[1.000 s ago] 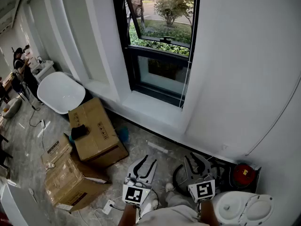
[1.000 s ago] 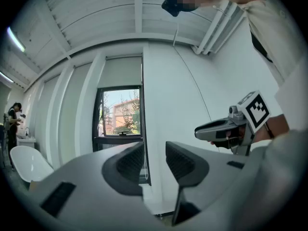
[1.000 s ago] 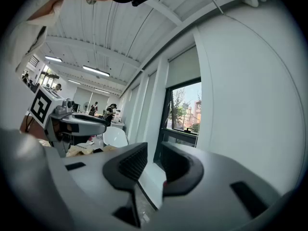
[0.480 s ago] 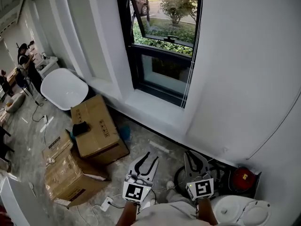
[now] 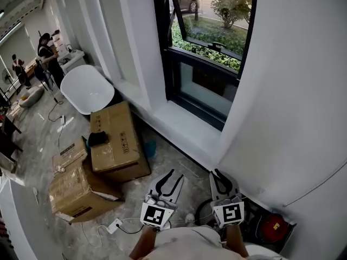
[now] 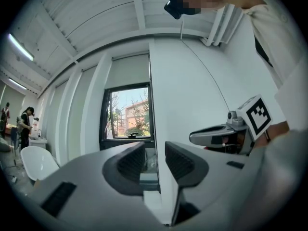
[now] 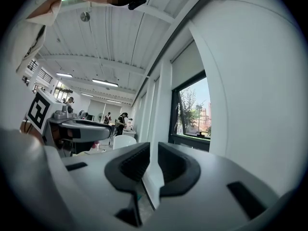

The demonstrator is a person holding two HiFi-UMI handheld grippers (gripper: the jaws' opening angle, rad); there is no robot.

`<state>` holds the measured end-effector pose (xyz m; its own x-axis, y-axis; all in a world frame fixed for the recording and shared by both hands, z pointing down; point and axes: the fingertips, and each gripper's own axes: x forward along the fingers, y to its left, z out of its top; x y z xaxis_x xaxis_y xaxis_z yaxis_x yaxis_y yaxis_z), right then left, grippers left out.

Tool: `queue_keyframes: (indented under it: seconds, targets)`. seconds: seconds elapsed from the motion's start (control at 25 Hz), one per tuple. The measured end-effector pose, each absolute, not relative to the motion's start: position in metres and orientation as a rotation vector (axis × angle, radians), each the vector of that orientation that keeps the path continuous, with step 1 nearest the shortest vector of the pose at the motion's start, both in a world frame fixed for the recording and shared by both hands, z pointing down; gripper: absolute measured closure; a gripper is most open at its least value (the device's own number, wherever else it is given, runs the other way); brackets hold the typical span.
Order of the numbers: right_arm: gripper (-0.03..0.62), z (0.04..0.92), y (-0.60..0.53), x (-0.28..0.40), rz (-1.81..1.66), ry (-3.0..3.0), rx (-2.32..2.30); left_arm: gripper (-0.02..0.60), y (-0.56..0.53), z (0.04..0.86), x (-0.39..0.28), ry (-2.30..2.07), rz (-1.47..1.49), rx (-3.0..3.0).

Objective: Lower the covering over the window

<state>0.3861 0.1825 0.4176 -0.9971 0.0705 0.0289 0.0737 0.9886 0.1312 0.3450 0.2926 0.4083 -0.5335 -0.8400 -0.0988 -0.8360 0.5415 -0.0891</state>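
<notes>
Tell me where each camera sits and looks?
Head view: on the person's head, looking down at the window and boxes; left gripper and right gripper show.
Left gripper view: on that gripper, facing the window; its open jaws and the right gripper show.
Right gripper view: on that gripper, facing along the wall; its empty jaws, just opened wider, and the left gripper show.
All share the window.

Head view sits up high, tipped steeply down at the floor (image 5: 38, 134), with the window (image 5: 209, 47) ahead and well off. Left gripper view rides low and level, facing that window square on. Right gripper view, low and level too, angles along the wall (image 5: 293, 91), window off to its right. All three catch the white chair (image 5: 87, 88).
</notes>
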Motion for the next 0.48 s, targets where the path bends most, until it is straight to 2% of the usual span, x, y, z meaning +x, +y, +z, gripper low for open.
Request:
queue_keyframes:
  seconds: [0.48]
  targets:
    - [0.545,0.423,0.137,0.337,-0.159,-3.109,-0.278,0.446,0.249,0.409,0.308,2.724,-0.105,-1.326]
